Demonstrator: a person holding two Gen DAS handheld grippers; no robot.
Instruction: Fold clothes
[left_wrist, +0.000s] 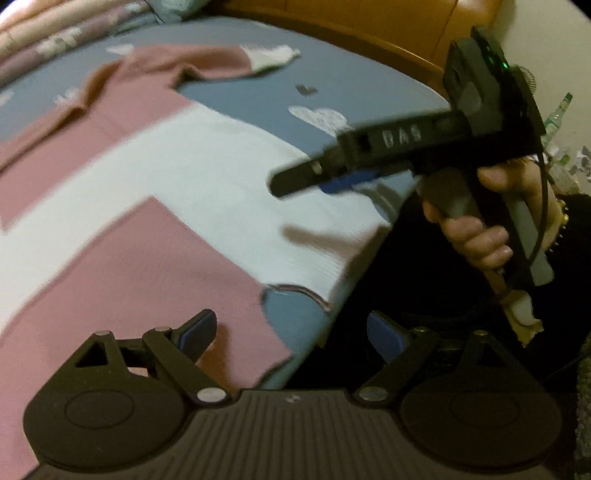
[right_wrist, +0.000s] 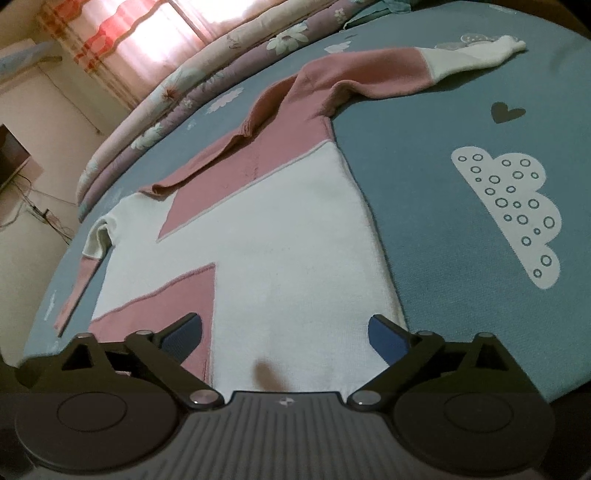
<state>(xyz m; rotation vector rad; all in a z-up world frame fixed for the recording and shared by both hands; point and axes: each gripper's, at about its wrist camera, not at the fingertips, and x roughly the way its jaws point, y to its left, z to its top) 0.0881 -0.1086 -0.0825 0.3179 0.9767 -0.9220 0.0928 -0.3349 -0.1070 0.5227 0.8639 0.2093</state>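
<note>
Pink-and-white sweater (right_wrist: 280, 229) lies flat on the blue bed (right_wrist: 443, 122), its length running away from both wide, empty claws, hem nearest: right claw (right_wrist: 284, 339) over the hem, left claw (left_wrist: 291, 338) at its pink corner.

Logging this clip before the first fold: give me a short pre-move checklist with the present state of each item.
1. Sweater spread flat on the bed: ok, body smooth.
2. Far sleeve stretched out and free: ok.
3. Near sleeve laid along the body's side: ok, lower end out of view.
4. Left tongs open and empty: ok, above the hem corner, nothing between the pads.
5. Right tongs open and empty: ok, over the white hem.
6. Hem edge lying on the bed: cannot tell, hidden under the tongs' bodies.
</note>
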